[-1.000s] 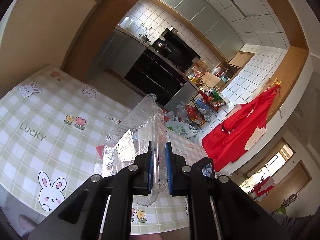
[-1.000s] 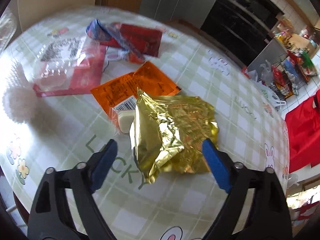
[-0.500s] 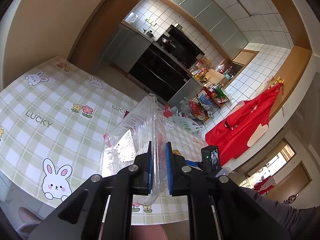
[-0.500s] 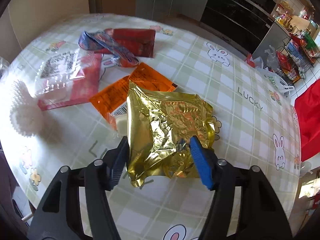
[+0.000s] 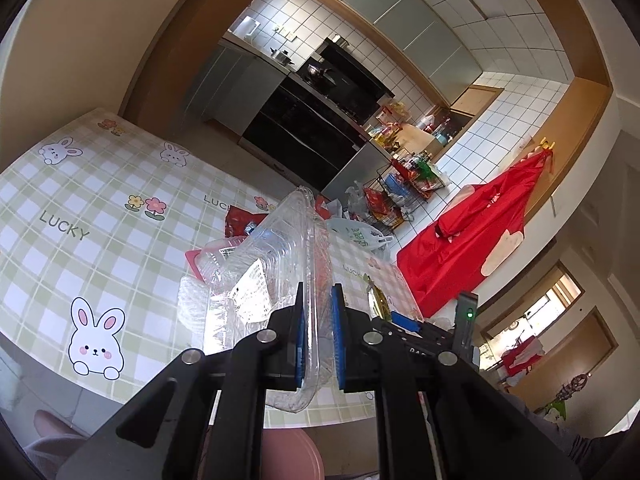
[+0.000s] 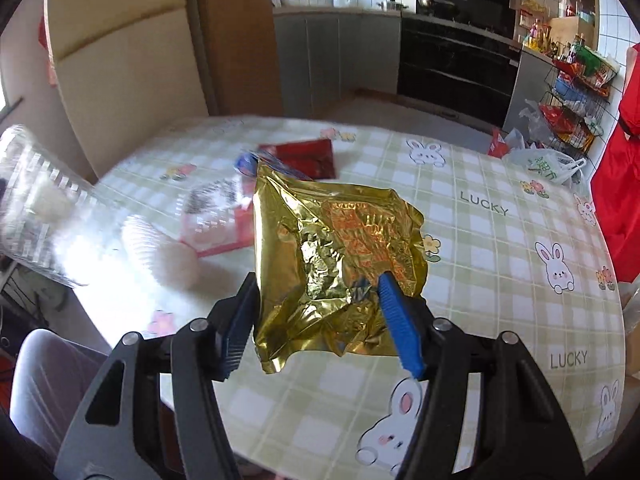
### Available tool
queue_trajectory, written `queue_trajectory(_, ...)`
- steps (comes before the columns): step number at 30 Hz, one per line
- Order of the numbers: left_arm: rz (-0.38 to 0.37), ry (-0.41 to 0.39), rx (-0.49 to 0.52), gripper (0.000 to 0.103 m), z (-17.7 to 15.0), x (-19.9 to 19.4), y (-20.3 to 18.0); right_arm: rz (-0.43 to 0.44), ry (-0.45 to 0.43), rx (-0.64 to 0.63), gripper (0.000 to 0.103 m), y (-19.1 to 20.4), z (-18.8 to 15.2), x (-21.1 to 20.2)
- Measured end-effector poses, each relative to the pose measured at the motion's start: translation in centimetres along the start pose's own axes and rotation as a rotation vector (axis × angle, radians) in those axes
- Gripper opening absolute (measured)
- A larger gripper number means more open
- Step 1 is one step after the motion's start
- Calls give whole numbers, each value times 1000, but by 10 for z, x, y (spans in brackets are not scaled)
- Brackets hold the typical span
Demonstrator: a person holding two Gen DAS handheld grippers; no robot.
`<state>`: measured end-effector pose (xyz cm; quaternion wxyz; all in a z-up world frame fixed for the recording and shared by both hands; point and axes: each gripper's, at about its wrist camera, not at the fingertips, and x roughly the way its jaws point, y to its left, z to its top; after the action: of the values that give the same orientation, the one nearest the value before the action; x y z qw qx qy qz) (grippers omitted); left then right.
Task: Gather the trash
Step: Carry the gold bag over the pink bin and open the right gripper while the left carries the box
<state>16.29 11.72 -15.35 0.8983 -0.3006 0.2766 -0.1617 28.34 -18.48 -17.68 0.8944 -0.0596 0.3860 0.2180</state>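
Note:
My left gripper point(image 5: 316, 292) is shut on the rim of a clear plastic clamshell container point(image 5: 280, 248), held up over the near edge of the checked table point(image 5: 80, 200). The same container shows blurred at the far left of the right wrist view point(image 6: 36, 200). My right gripper point(image 6: 318, 280) is shut on a crumpled gold foil bag point(image 6: 336, 248), with both blue pads pressing its lower half, and holds it clear above the table point(image 6: 500, 248). On the cloth beyond lie a red wrapper point(image 6: 308, 156), a clear tray on red card point(image 6: 216, 216) and a white fluted paper cup point(image 6: 160, 252).
A pink stool point(image 5: 288, 456) stands under the table's near edge, and a person's leg point(image 6: 40, 380) is at lower left. A white plastic bag point(image 6: 548, 160) and a wire rack point(image 6: 572, 92) are on the floor beyond the table. A red cloth point(image 5: 472, 232) hangs on the right.
The right gripper closed on the gold bag and lifted it off the table, tipping its view up toward the kitchen. The left gripper drew back a little with the clear container.

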Motion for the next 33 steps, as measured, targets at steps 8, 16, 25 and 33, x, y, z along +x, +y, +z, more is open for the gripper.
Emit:
queue_trajectory(8, -21, -1, 47, 11, -17, -36, -31, 123, -114, 53, 62, 51, -31, -85)
queue_trajectory(16, -24, -21, 90, 11, -43, -89, -54, 244, -134, 150, 62, 102, -101, -142)
queue_trajectory(25, -35, -11, 113, 11, -76, -112, -64, 337, -7, 168, 63, 134, -150, -126)
queue_trajectory(33, -43, 12, 102, 11, -74, -96, -57, 337, 37, 178, 66, 129, -152, -106)
